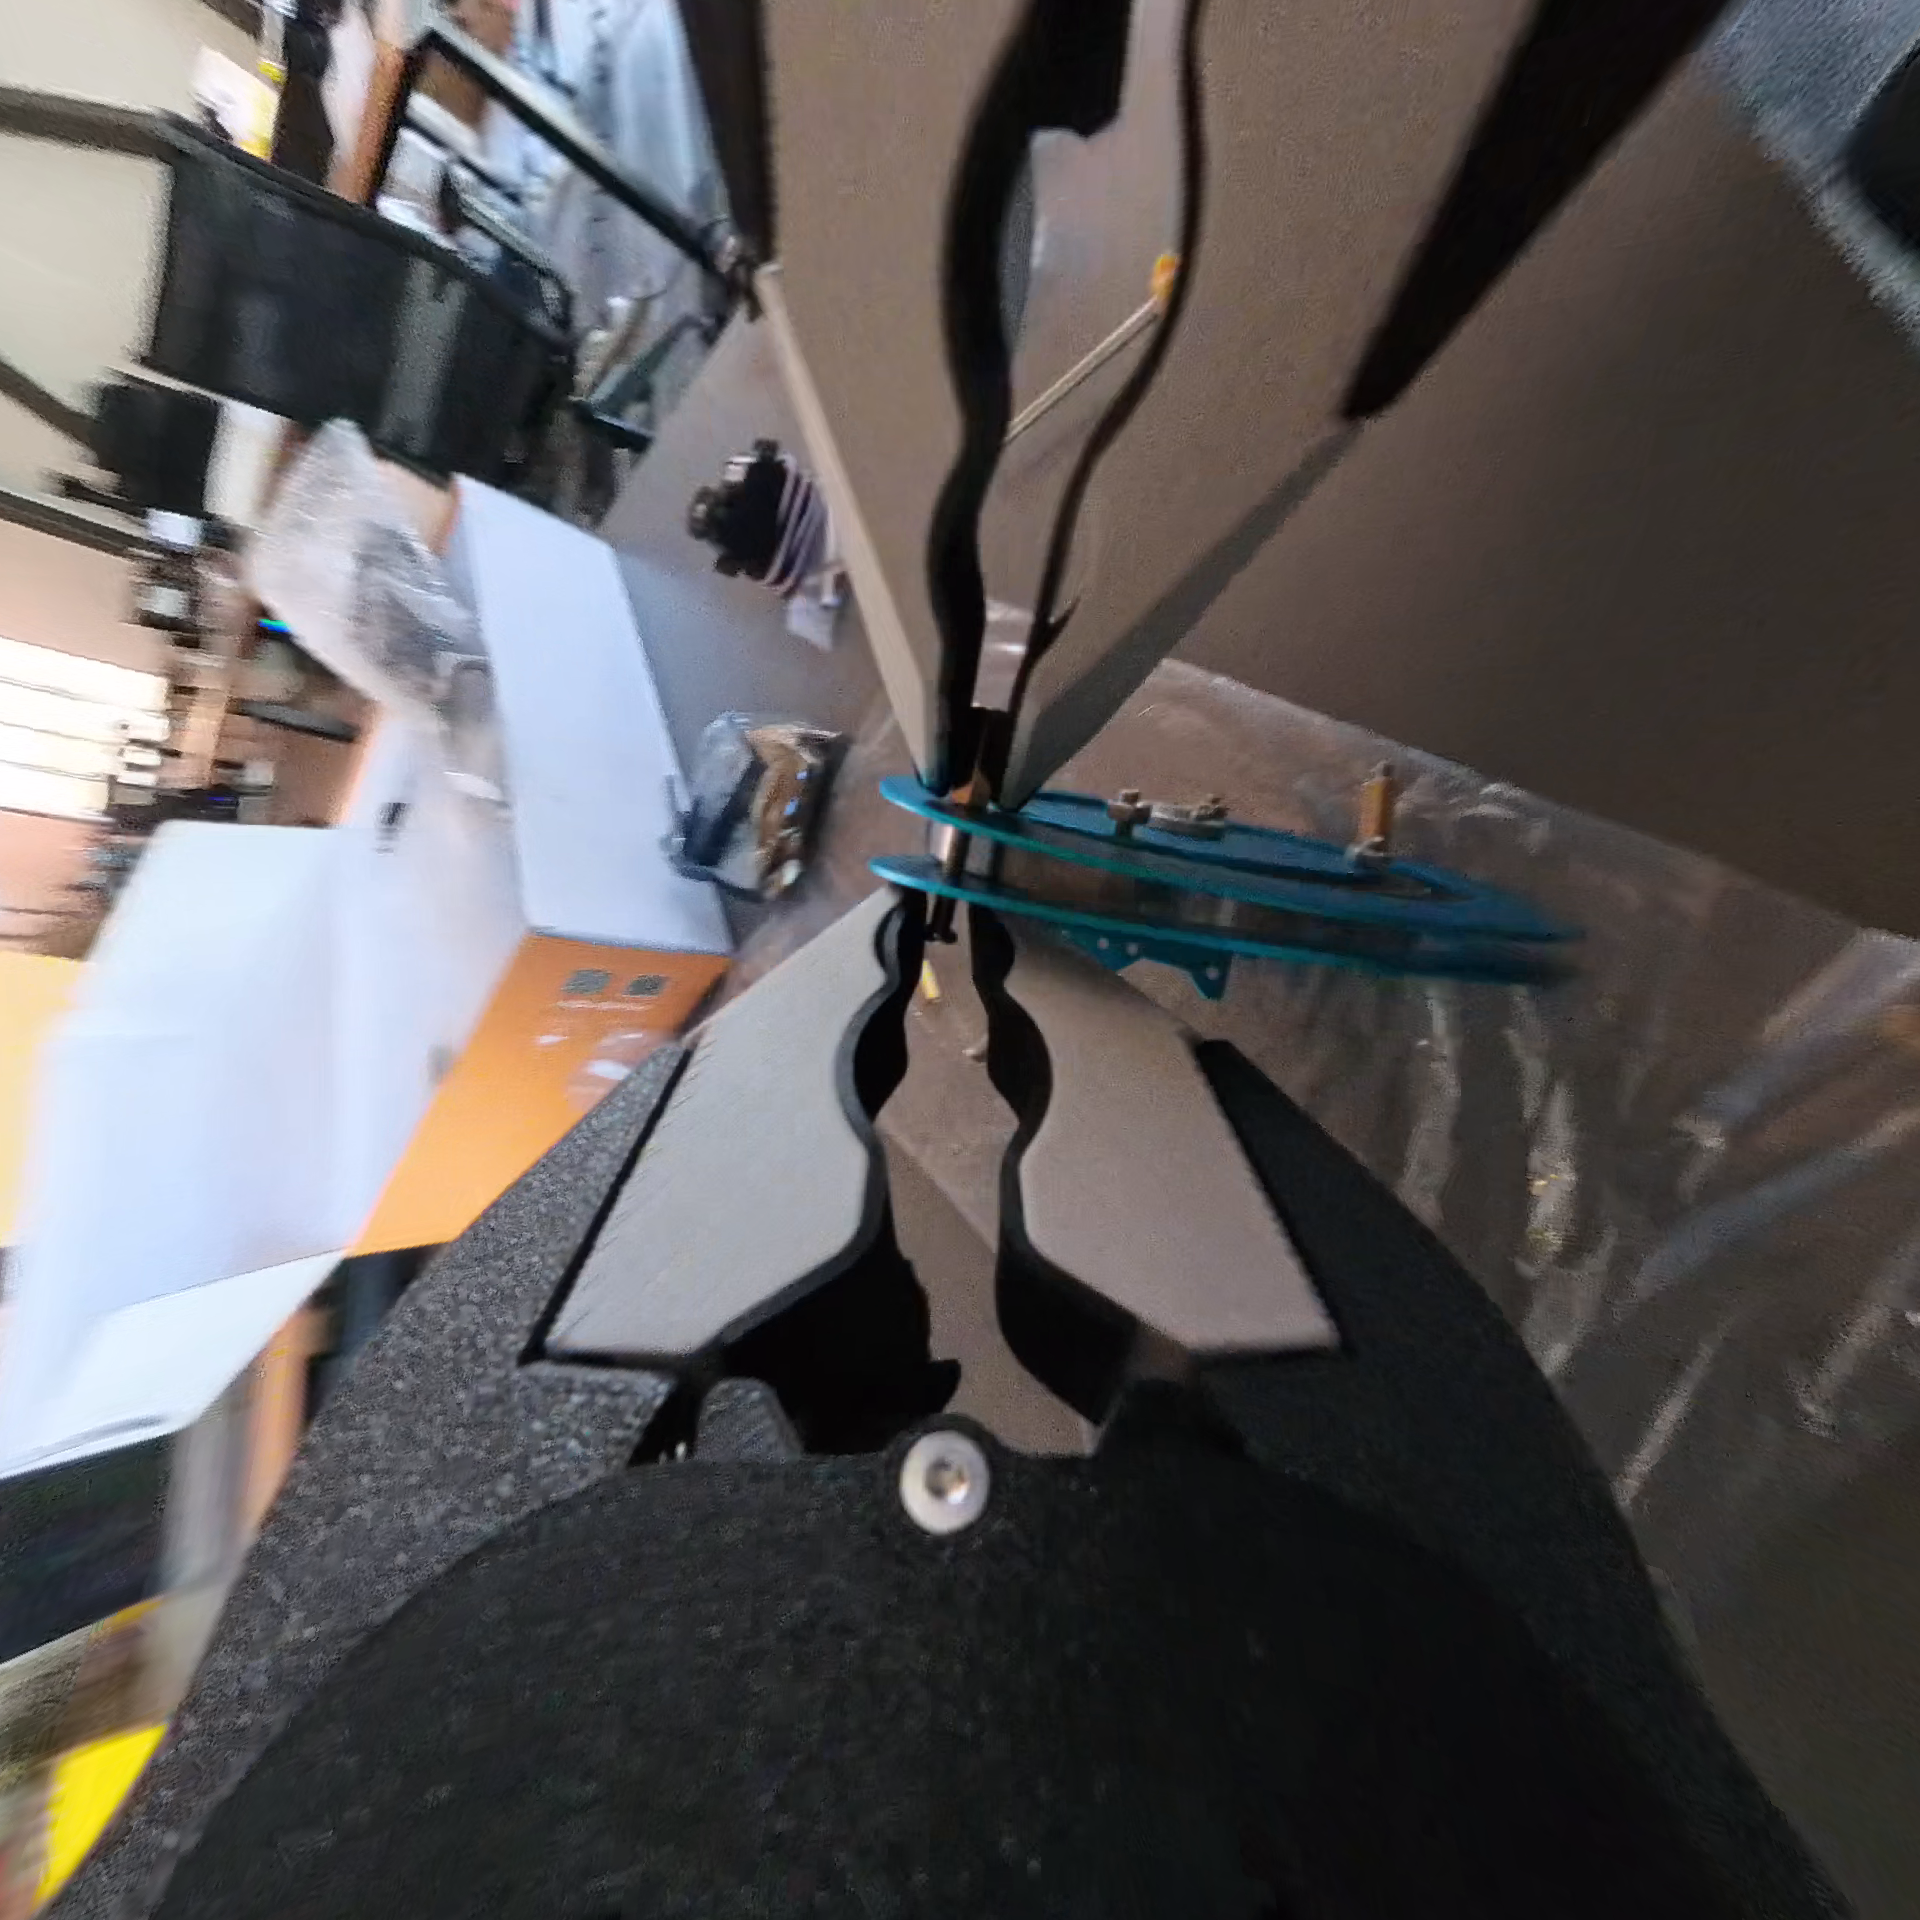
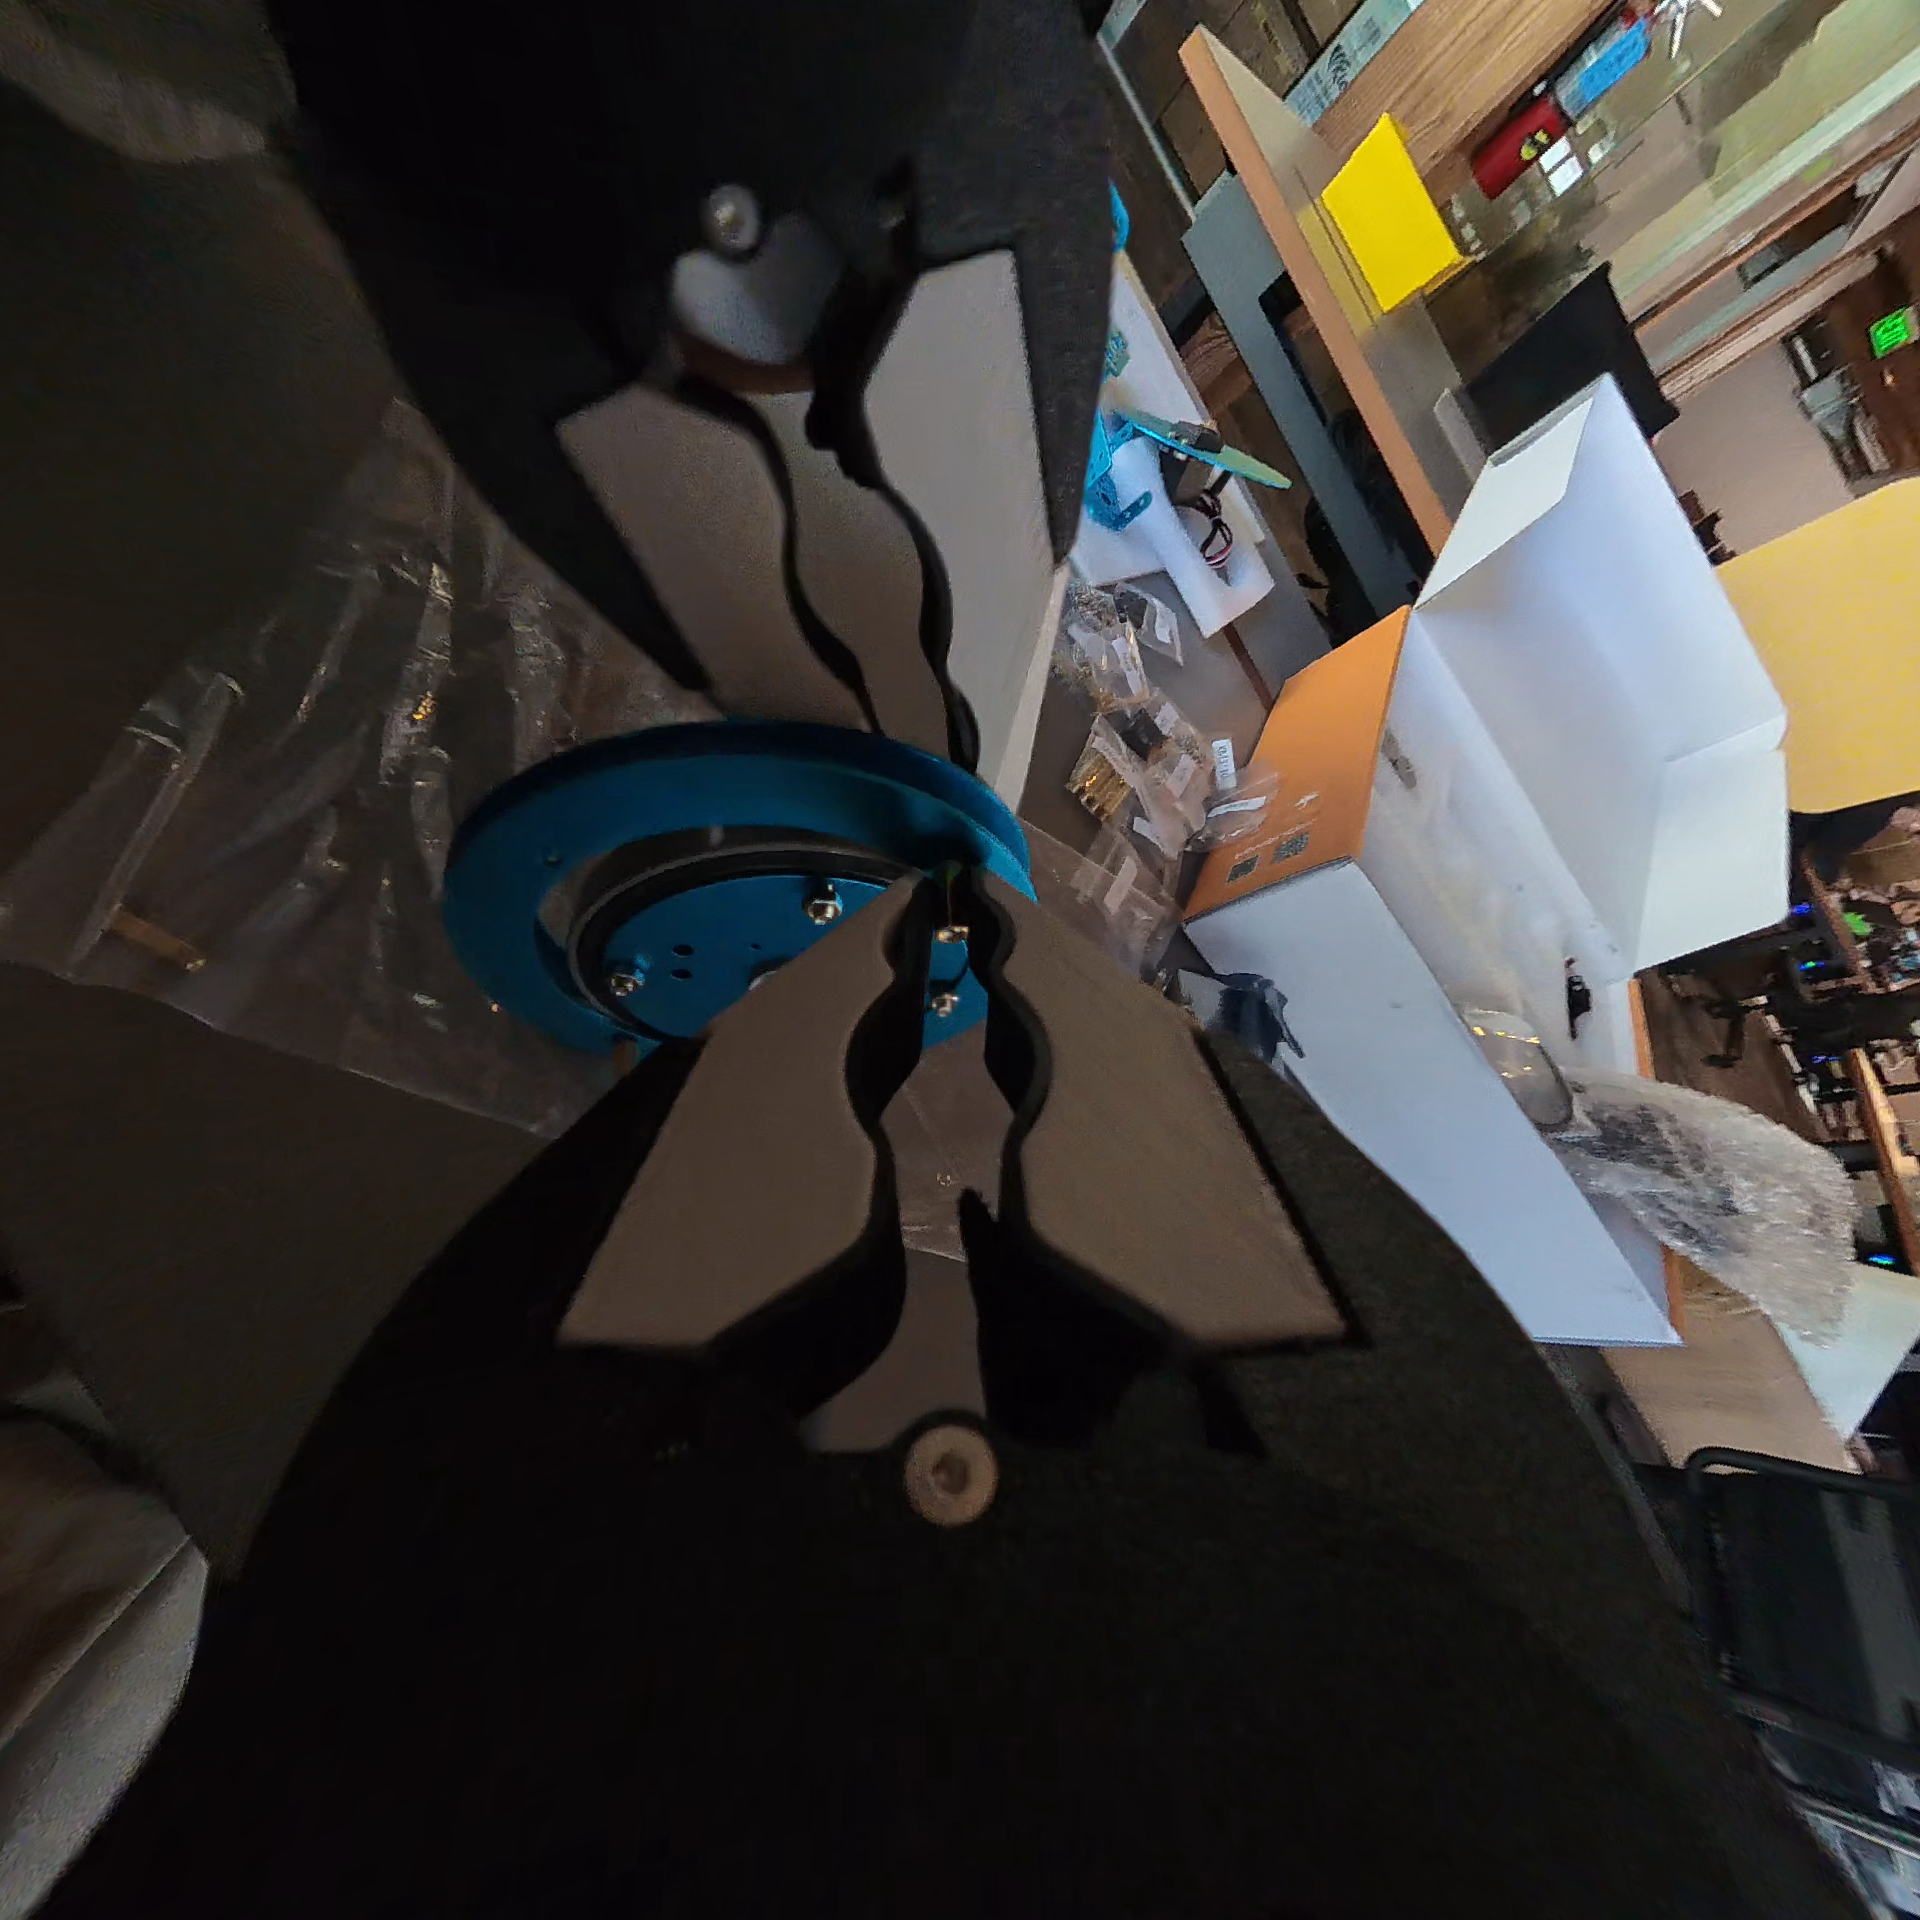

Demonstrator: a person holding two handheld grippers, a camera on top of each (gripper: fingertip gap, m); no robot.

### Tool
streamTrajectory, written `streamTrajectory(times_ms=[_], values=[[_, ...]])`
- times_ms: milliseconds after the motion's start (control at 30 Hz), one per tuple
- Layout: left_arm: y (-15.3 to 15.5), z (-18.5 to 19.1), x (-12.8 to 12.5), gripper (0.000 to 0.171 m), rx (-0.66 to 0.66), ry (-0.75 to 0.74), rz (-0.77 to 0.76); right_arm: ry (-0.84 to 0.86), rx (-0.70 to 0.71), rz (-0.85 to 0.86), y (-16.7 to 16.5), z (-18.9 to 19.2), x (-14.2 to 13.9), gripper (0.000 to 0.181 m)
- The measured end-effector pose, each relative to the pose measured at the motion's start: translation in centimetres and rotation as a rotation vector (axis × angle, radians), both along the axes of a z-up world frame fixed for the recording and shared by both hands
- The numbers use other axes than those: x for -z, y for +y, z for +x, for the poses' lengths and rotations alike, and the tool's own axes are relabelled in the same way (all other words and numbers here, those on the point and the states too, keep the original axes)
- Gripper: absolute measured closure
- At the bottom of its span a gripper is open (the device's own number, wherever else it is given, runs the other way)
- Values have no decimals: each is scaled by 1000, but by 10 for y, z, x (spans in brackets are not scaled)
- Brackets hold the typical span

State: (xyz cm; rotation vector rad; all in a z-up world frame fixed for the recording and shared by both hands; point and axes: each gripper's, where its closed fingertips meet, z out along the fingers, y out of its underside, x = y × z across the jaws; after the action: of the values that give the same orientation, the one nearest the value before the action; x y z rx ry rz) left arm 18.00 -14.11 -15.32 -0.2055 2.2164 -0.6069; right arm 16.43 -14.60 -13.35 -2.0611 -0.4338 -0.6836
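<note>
A blue assembly of two round metal plates [image 1: 1195,883], stacked with a gap and bearing screws and a brass standoff [image 1: 1377,810], is held in the air between both grippers. My left gripper [image 1: 943,928] comes from below and is shut on a thin dark screw end under the lower plate's rim. My right gripper [image 1: 971,781] comes from above and is shut on a small brass piece on the upper plate's rim. In the right wrist view the blue plates [image 2: 665,800] show face on, with my right gripper [image 2: 948,896] at their right edge and the left gripper [image 2: 961,740] beyond.
A crinkled clear plastic sheet [image 2: 312,727] lies on the dark table under the plates. An open orange-and-white box [image 2: 1455,831], bubble wrap [image 2: 1714,1174], bags of small parts [image 2: 1132,748] and blue brackets on white foam [image 2: 1153,457] stand to one side. A black mesh chair [image 1: 343,312] is beyond. Both grippers' tips are close together, under 4 cm apart.
</note>
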Motion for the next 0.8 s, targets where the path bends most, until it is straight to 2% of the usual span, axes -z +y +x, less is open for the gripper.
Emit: streamTrajectory(times_ms=[233, 400, 533, 633, 700, 800], values=[[-3, -10, 2, 169, 51, 268, -234, 86, -12, 12, 1, -4, 0, 176], [0, -23, 6, 169, 140, 562, -263, 123, -84, 31, 5, -10, 0, 176], [-2, -31, 3, 168, 212, 858, -321, 6, -191, 46, 3, -7, 0, 177], [-7, -34, -3, 166, 235, 1125, -371, -117, -213, 35, -1, 0, 1, 177], [-9, -37, -9, 158, 267, 1291, -371, -154, -247, 37, -3, 0, 0, 177], [-11, -30, -12, 162, 266, 1432, -382, -307, -293, 27, -5, 6, 0, 177]])
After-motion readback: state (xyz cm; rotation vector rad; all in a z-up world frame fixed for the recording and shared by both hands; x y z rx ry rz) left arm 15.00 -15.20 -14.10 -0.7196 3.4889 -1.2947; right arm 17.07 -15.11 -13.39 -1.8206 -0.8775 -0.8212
